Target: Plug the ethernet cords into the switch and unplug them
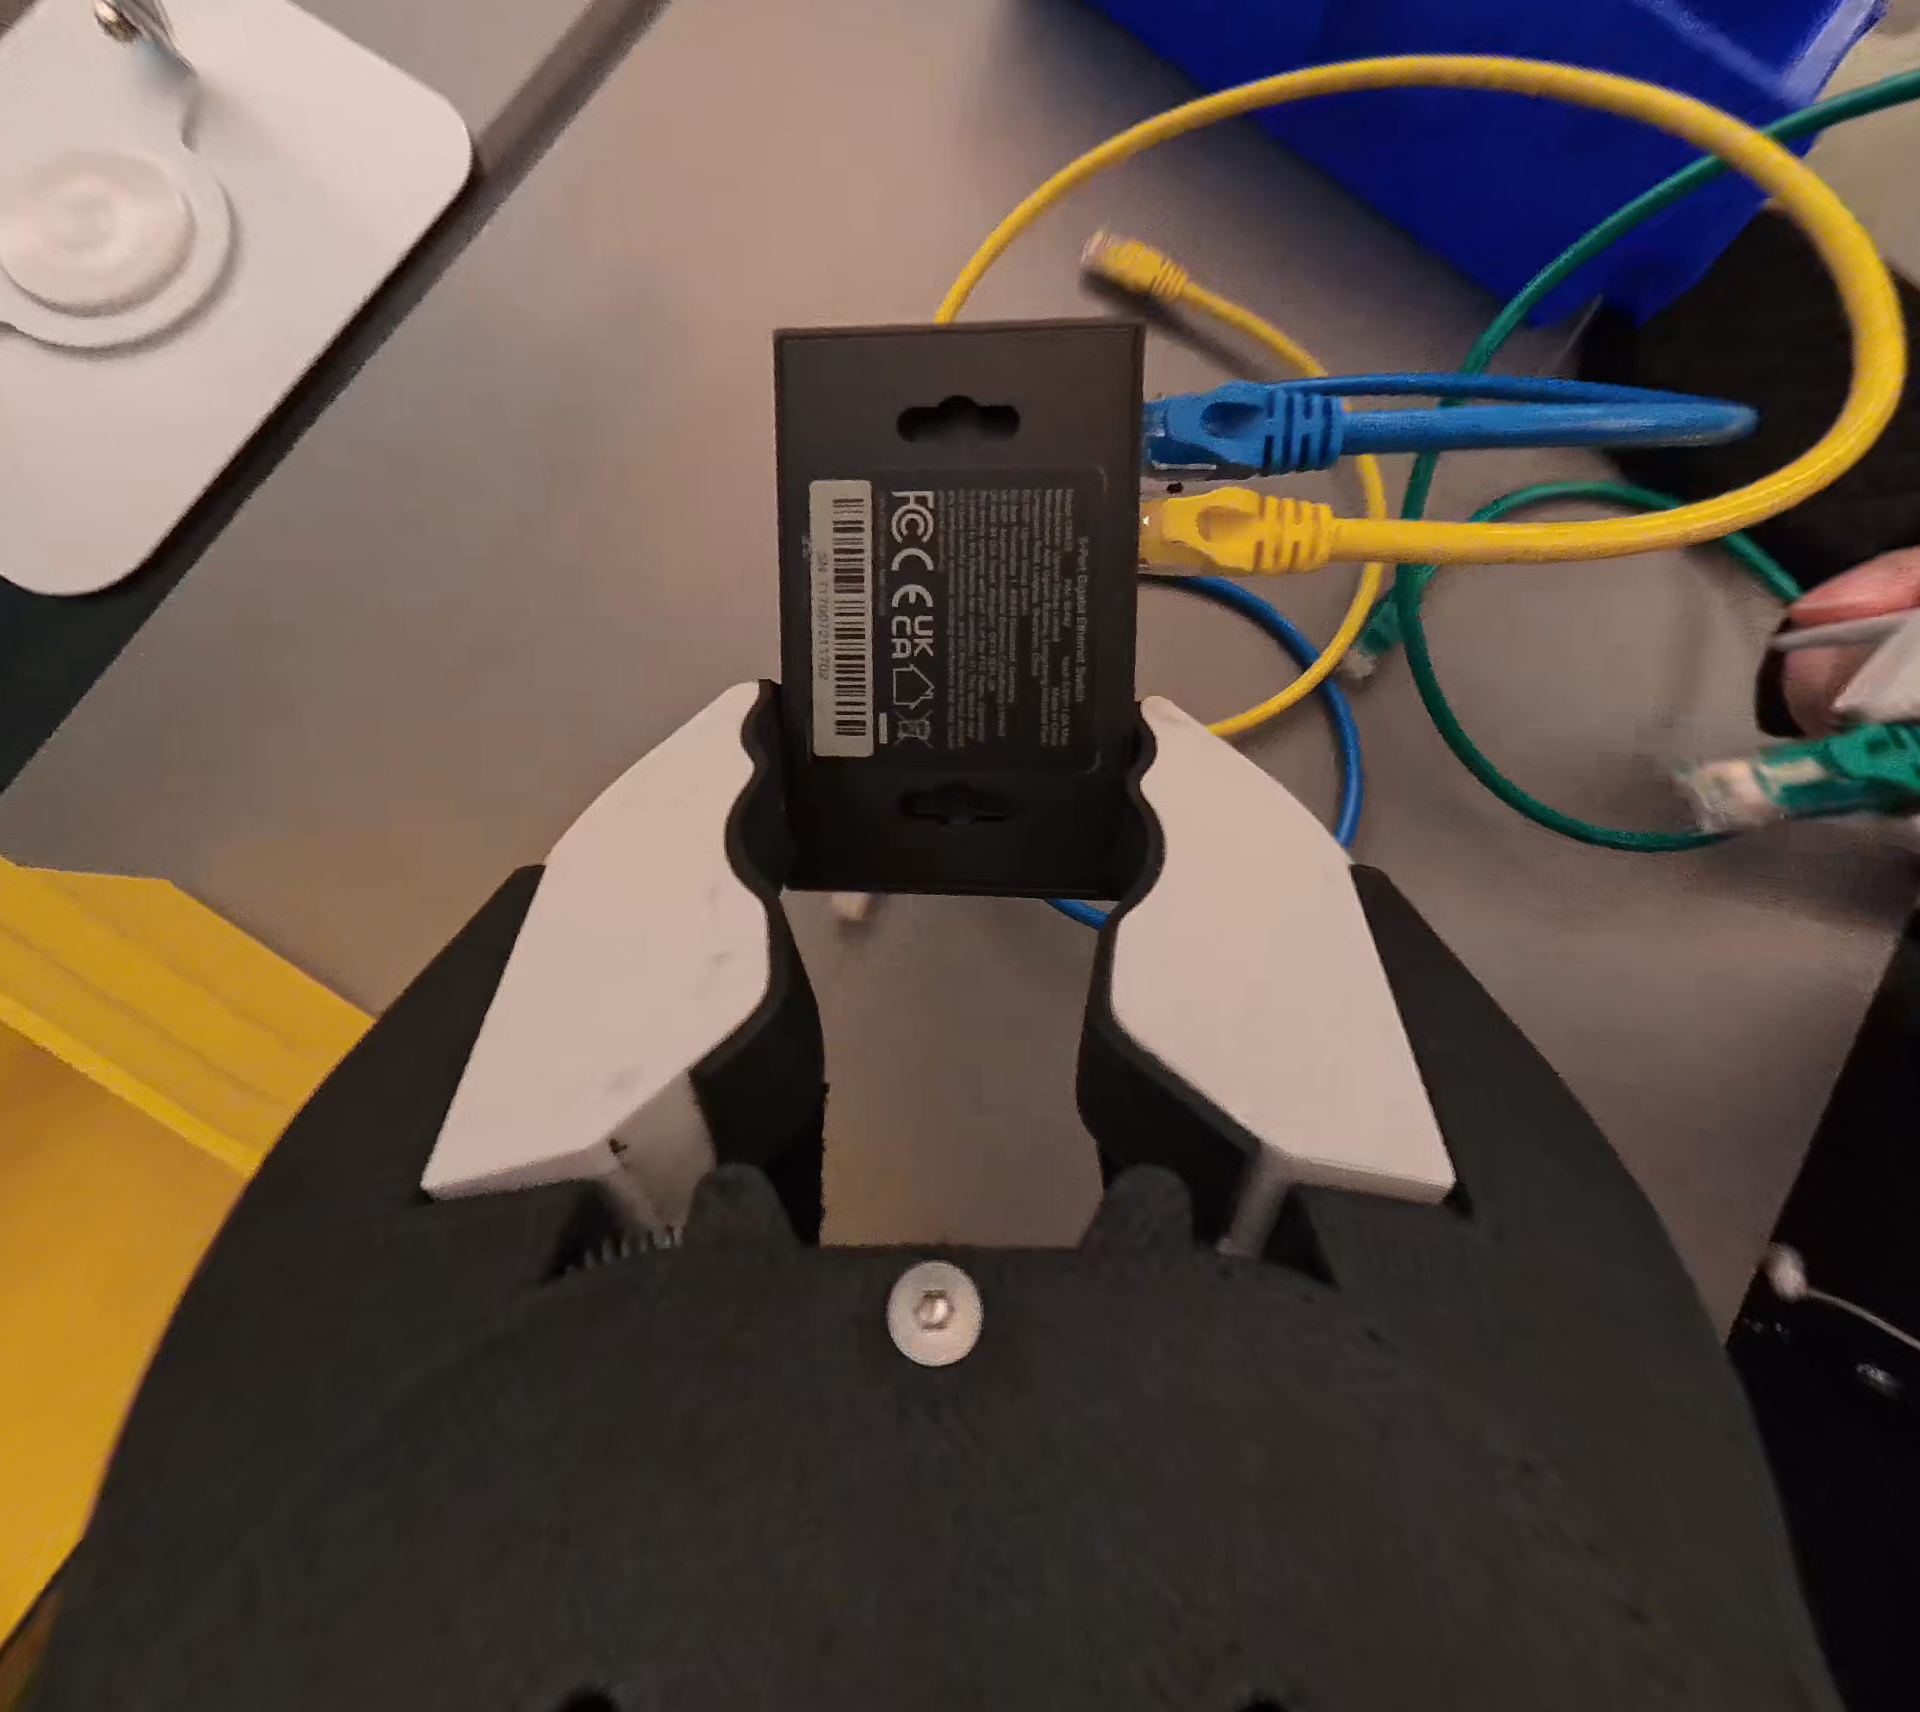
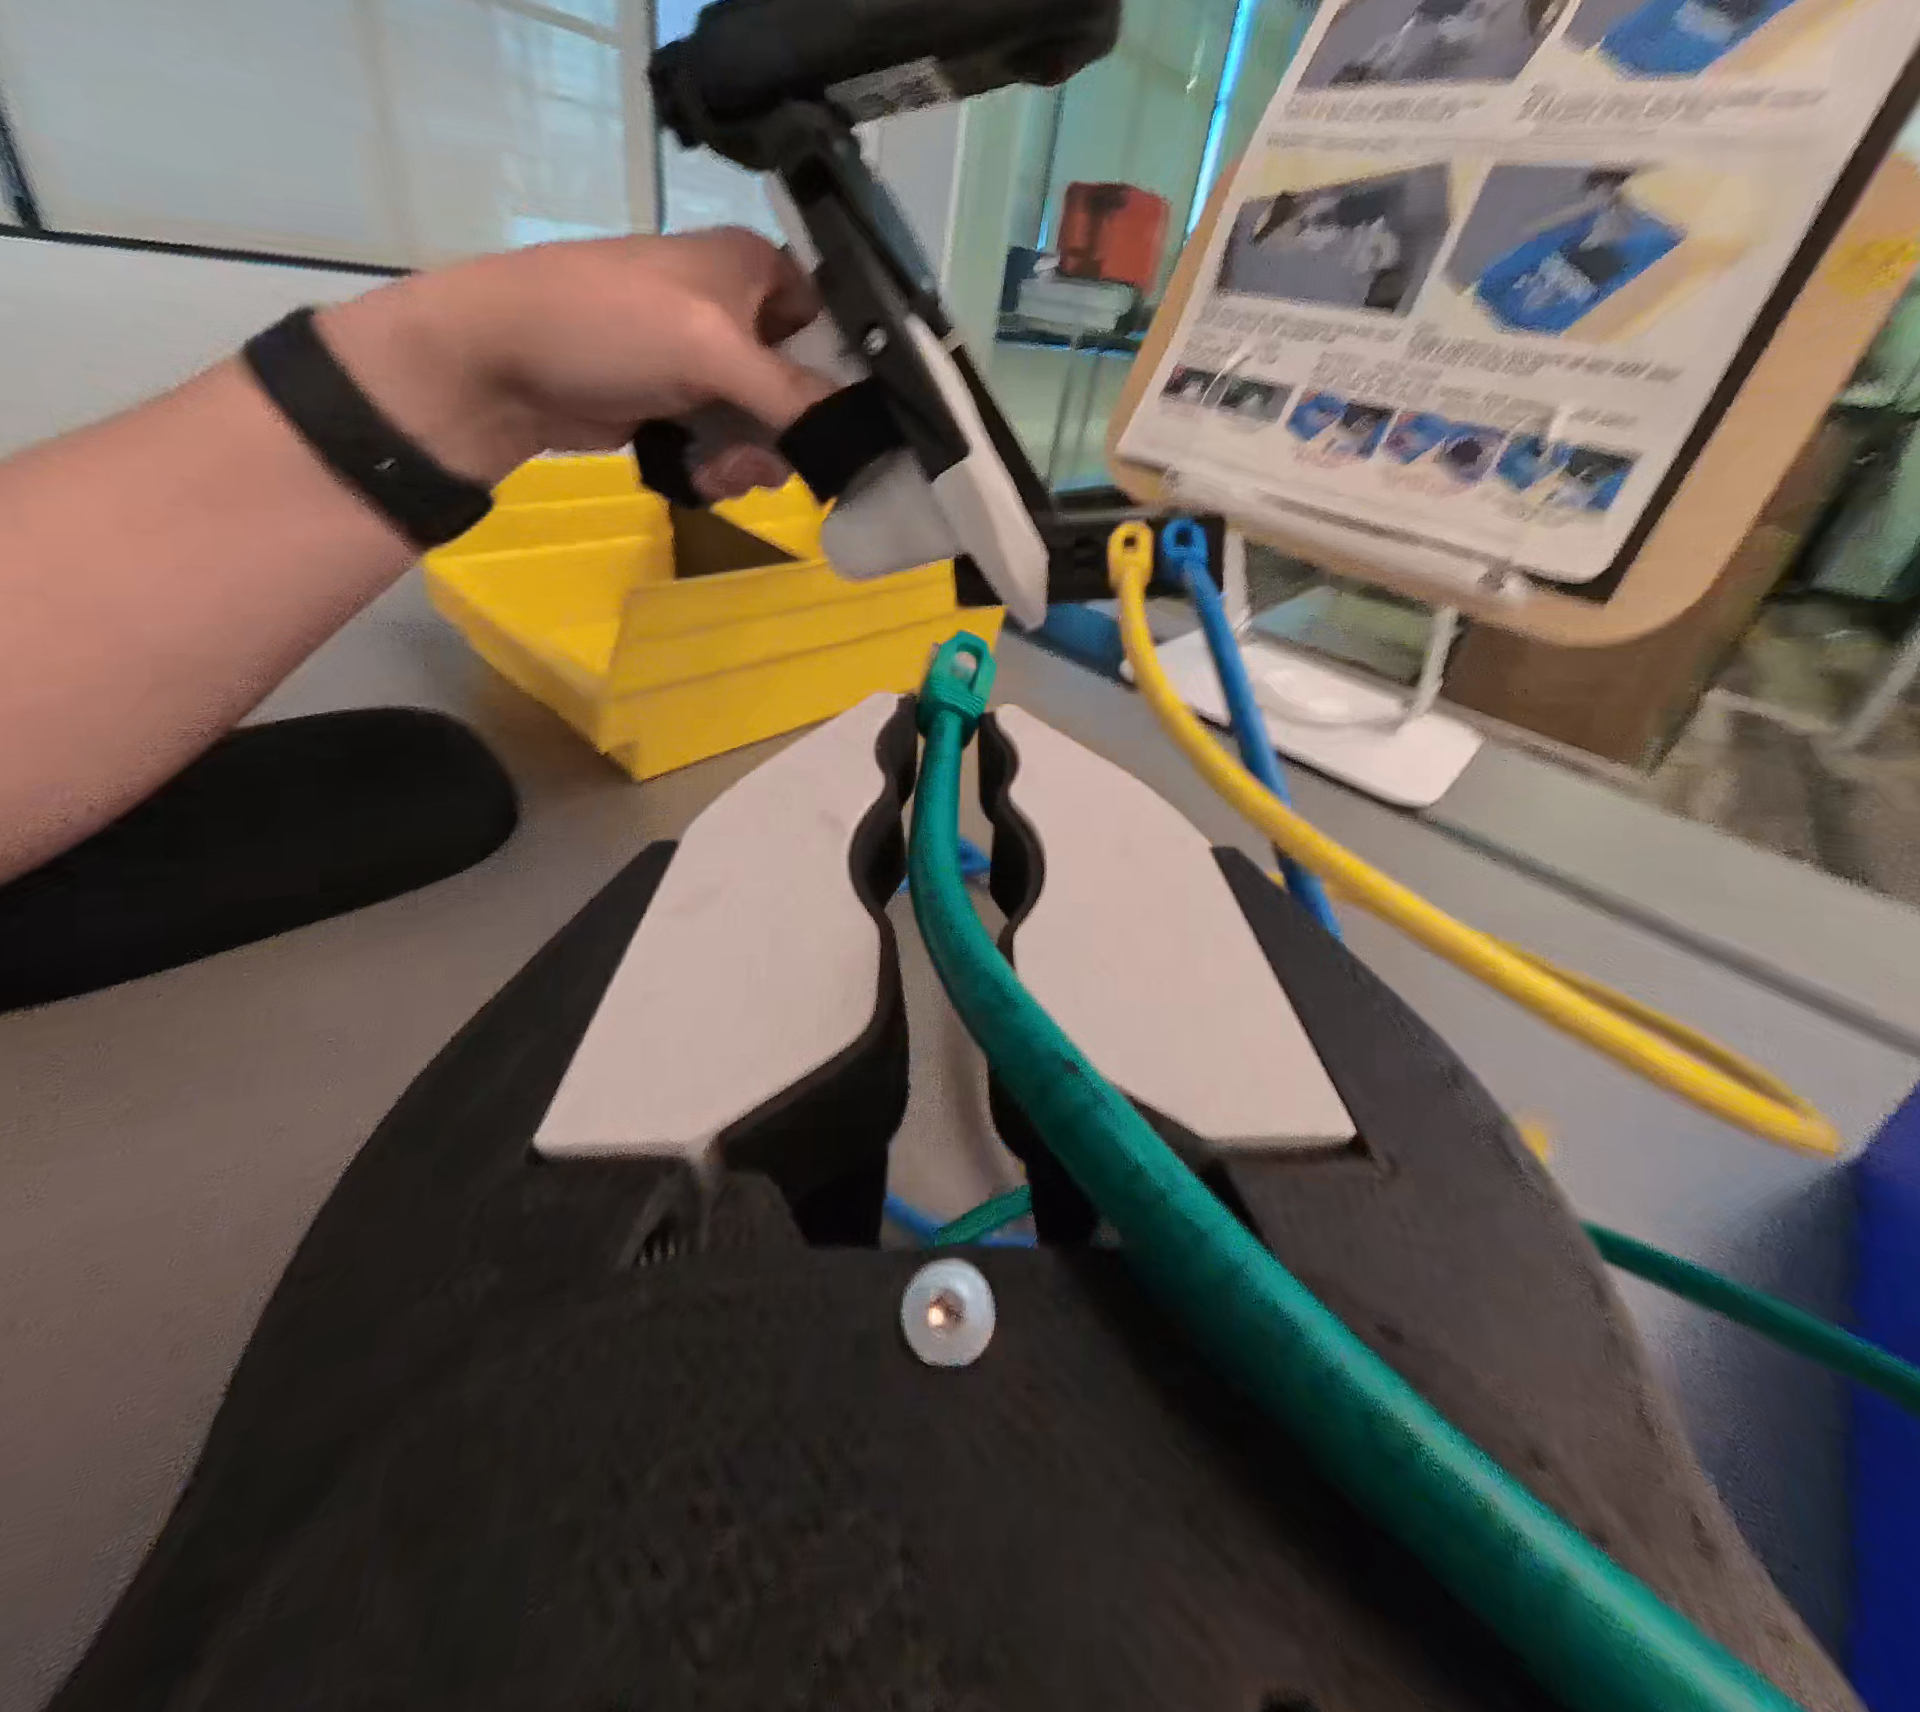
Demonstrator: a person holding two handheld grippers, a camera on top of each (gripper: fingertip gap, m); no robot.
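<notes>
Left tongs (image 1: 951,789) pinch the near end of the black switch (image 1: 956,519), which is held off the grey surface (image 1: 520,467) with its underside towards the camera; blue cord (image 1: 1236,428) and yellow cord (image 1: 1226,532) sit plugged into adjacent ports on the switch's right edge, blue in the farther port; their slack loops over the surface in front of the blue bin (image 1: 1403,0). A yellow bin (image 1: 114,1039) lies at lower left and a white stand base (image 1: 208,260) at upper left.

Right tongs (image 2: 951,758) are pressed together on the green cord (image 2: 1039,1039) just behind its boot, with the connector (image 2: 961,660) projecting past the tips; in the right wrist view it points towards the switch's port face (image 2: 1081,561), near but apart from it.

Judged step: plugging phase, third cord; two are seated and the green one is not yet in. The next move calls for lining the connector up with a free port beside the yellow plug, with the latch tab oriented to match, then a straight push while the left tongs brace the switch against it.

Writing: the underside carries a printed regulatory panel and a white barcode sticker (image 1: 840,618); an instruction sheet (image 2: 1507,135) with photographs stands on a clipboard at right; wording not transcribed.
</notes>
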